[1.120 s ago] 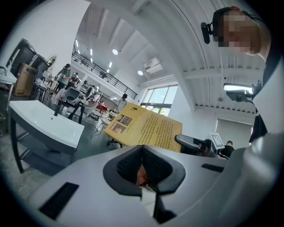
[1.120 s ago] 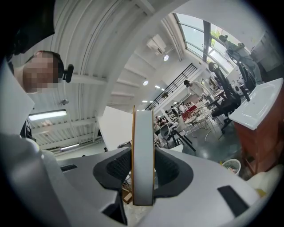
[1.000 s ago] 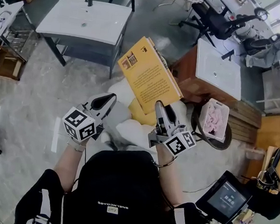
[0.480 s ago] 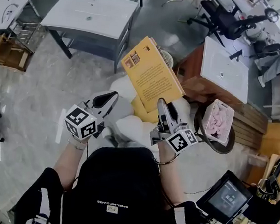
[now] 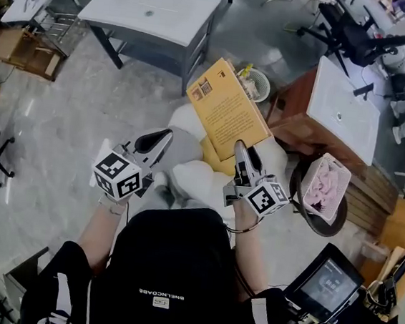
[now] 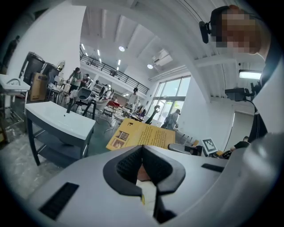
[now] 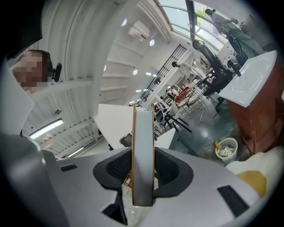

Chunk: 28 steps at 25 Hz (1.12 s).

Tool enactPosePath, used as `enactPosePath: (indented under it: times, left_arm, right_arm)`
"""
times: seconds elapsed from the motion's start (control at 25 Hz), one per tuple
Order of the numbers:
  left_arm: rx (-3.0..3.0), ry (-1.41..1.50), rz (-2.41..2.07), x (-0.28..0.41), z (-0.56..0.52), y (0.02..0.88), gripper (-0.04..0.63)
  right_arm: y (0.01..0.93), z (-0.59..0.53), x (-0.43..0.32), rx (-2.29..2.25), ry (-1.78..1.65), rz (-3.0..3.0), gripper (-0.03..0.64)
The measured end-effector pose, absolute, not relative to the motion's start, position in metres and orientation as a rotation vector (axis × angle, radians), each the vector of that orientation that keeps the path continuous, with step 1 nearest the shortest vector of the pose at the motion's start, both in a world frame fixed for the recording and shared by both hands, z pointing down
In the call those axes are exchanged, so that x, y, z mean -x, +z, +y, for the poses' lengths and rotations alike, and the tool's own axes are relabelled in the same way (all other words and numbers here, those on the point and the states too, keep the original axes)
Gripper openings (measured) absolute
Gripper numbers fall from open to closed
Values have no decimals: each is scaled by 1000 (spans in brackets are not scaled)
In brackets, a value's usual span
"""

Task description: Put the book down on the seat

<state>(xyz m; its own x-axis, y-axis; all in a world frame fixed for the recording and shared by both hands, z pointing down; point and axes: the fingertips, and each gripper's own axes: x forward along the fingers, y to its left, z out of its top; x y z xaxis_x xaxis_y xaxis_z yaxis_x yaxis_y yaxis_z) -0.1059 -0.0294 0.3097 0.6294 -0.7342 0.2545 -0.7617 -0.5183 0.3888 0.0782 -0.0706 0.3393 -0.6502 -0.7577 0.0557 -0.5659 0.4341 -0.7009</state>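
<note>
A thick yellow book [image 5: 227,109] is held up in the air, back cover toward me, with my right gripper [image 5: 242,152] shut on its lower edge. In the right gripper view the book's page edge [image 7: 143,155] stands upright between the jaws. Below it sits a white cushioned seat [image 5: 203,173] with a yellow cushion [image 5: 212,163]. My left gripper [image 5: 157,141] hangs beside the seat at the left, its jaws together and holding nothing. The left gripper view shows the book [image 6: 141,135] beyond the closed jaws.
A grey washbasin cabinet [image 5: 152,10] stands ahead on the marble floor. A brown cabinet with a white basin top [image 5: 344,102] is at the right, a white waste bin [image 5: 254,83] beside it. A pink basket [image 5: 324,183] rests on a round dark stool. A tablet [image 5: 323,282] sits lower right.
The book and both grippers have shifted slightly right and down in the head view as my head moved; the grip on the book is unchanged.
</note>
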Motion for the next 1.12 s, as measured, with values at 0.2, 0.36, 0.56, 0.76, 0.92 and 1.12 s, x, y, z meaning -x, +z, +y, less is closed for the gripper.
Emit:
enactPosePath:
  times: [0.2,0.36,0.56,0.76,0.92,1.12]
  left_arm:
    - [-2343,102,-1237,105,-27,319,14]
    - [-2316,118,-1271,105,-25,326,14]
    - [-2294,142,-1303,97,-20,334,14]
    - [-2263,156,-1328,94,-18,344,14]
    - [-2234,171,-1348,95,-18,352,14]
    - [-2192,174,-1374,97,-21,366,14]
  right_arm:
    - [372,-83,-88,1142,-1122,2419,163]
    - [396,-93,-94,1142,-1181,2418,163]
    - [426,-101,-101,1136,-1245,2431,163]
    - [456,-108,-103,1135,-1311,2445,163]
    - [480,-112,-101,1133,-1366,2466,163]
    - [512,-121,-100,1136,-1429,2482,163]
